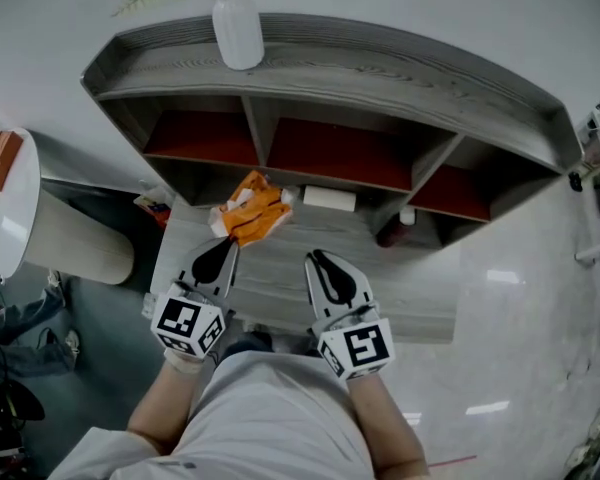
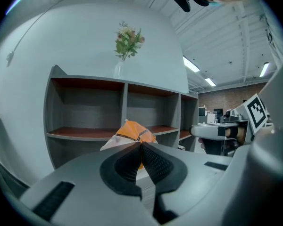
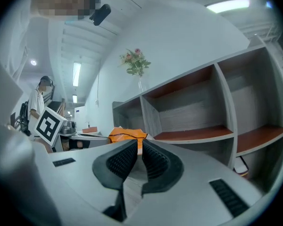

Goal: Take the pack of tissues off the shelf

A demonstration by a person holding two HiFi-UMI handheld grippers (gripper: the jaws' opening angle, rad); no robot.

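The pack of tissues [image 1: 252, 211] is orange with white ends and sits out in front of the grey shelf unit [image 1: 410, 73], above the grey lower ledge. My left gripper [image 1: 228, 246] is shut on the pack's near edge. In the left gripper view the orange pack [image 2: 132, 132] pokes out just past the closed tips of the left gripper [image 2: 140, 145]. My right gripper [image 1: 316, 260] hovers beside it, to the right, shut and holding nothing. From the right gripper [image 3: 139, 142] the pack [image 3: 127, 135] shows just left of the tips.
A white vase with greenery [image 1: 238, 28] stands on the shelf top. A white box [image 1: 330, 199] and a dark bottle with a white cap [image 1: 395, 230] lie low in the shelf. The red-floored compartments [image 1: 335, 158] are bare. A white round table [image 1: 5, 203] is at the left.
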